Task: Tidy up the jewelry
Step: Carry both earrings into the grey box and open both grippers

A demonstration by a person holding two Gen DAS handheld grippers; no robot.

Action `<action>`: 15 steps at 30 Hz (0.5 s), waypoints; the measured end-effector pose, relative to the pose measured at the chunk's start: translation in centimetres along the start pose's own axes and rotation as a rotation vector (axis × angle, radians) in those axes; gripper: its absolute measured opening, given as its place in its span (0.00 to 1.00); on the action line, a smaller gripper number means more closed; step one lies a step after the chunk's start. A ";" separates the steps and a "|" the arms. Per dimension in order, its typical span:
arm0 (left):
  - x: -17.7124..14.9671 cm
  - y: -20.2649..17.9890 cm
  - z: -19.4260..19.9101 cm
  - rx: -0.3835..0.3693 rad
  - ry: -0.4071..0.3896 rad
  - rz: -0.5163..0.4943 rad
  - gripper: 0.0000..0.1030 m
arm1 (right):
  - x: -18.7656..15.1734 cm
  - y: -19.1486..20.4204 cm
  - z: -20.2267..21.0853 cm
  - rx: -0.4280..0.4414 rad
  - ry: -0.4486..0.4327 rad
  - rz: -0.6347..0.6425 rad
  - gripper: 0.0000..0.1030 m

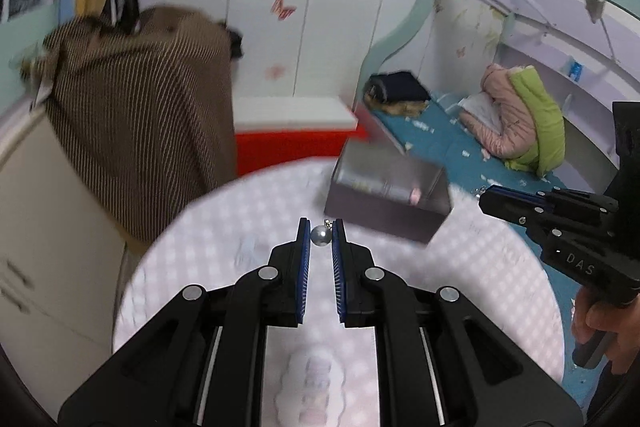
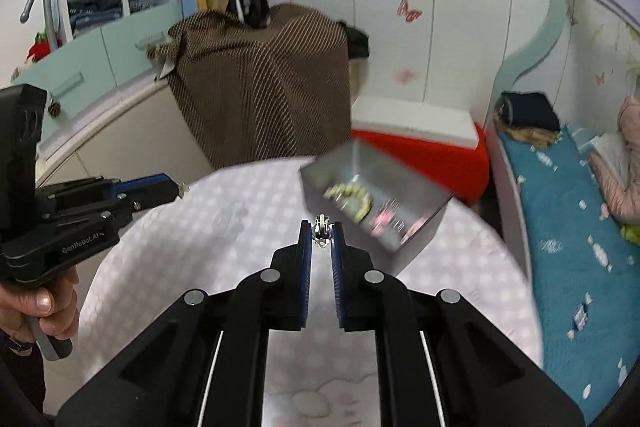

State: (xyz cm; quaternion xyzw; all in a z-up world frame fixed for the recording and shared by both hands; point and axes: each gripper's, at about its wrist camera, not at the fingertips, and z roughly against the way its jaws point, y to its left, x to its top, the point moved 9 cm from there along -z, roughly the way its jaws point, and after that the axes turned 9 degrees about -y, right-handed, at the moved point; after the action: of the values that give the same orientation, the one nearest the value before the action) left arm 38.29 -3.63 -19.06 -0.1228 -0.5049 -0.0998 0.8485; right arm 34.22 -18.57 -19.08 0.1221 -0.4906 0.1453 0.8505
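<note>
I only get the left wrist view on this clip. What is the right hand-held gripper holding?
Observer: The right hand-held gripper is shut on a small silver piece, too small to name.
Operator: Here the left hand-held gripper pinches a pearl, and the box behind it is a blur. Is anything in it?
Observer: Yes. The box holds a yellow-green bead bracelet and some pink pieces.
</note>
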 end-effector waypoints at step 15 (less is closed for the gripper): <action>10.2 -5.9 -7.0 -0.119 0.003 -0.029 0.11 | 8.0 -5.1 -1.3 0.029 -0.025 -0.073 0.08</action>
State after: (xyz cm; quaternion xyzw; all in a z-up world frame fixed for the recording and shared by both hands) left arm 47.22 -11.90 -12.67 -0.1654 -0.4986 -0.1423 0.8389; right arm 40.92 -21.84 -13.08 0.1538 -0.4941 0.1197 0.8473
